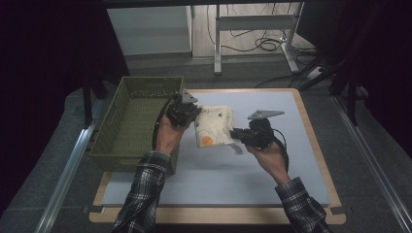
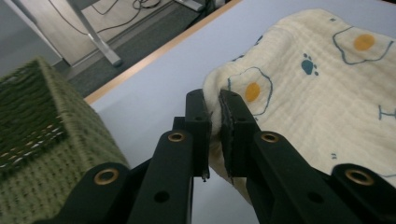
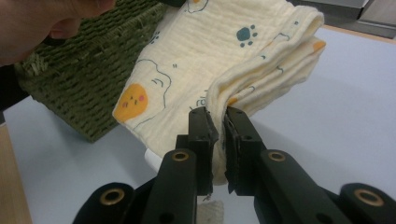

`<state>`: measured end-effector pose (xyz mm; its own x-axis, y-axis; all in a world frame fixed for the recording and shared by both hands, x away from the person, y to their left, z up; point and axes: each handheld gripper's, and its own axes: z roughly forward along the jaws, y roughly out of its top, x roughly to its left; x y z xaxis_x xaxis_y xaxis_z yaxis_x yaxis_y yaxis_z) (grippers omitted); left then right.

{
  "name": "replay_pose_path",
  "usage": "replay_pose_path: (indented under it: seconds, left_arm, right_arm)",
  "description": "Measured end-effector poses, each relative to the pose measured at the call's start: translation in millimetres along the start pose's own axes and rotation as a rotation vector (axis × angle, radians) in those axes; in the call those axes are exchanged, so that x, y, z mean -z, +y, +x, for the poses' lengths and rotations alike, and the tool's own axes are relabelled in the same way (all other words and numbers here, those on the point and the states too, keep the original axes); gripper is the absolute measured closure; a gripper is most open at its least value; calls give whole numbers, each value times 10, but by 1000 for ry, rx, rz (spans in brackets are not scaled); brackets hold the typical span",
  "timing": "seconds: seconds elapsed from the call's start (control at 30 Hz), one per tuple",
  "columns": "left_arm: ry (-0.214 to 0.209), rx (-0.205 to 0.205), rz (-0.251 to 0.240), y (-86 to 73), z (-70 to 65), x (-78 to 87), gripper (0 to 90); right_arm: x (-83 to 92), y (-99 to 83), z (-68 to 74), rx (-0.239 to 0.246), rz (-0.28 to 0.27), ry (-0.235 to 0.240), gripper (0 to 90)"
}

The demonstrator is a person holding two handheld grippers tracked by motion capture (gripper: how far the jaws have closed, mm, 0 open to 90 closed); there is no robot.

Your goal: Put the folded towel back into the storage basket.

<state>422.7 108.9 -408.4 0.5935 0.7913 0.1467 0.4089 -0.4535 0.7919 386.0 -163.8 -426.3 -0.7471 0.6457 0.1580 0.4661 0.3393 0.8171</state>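
Left gripper (image 2: 214, 109) and right gripper (image 3: 217, 121) both clamped on folded cloth (image 1: 214, 126), lifted beside green basket (image 1: 127, 141) at table's (image 1: 291, 165) far left edge; folding apparently done, basket placement pending.

We see the folded cloth (image 2: 327, 88) cut off by the frame's right edge in the left gripper view, and beside it the basket (image 2: 42, 140) cut at the left and blurred.
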Motion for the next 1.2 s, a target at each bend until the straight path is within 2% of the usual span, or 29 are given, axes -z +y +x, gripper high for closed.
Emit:
replay_pose_path:
  seconds: [0.3,0.83,1.2]
  left_arm:
    - [68,-15,5,49,181,132,826]
    - [150,-11,-14,105,539,517,825]
    - [212,11,15,-33,791,698,825]
  right_arm:
    - [-144,245,113,11,-6,22,817]
    - [-357,655,342,22,-30,61,817]
    - [-697,763,575,44,-13,88,815]
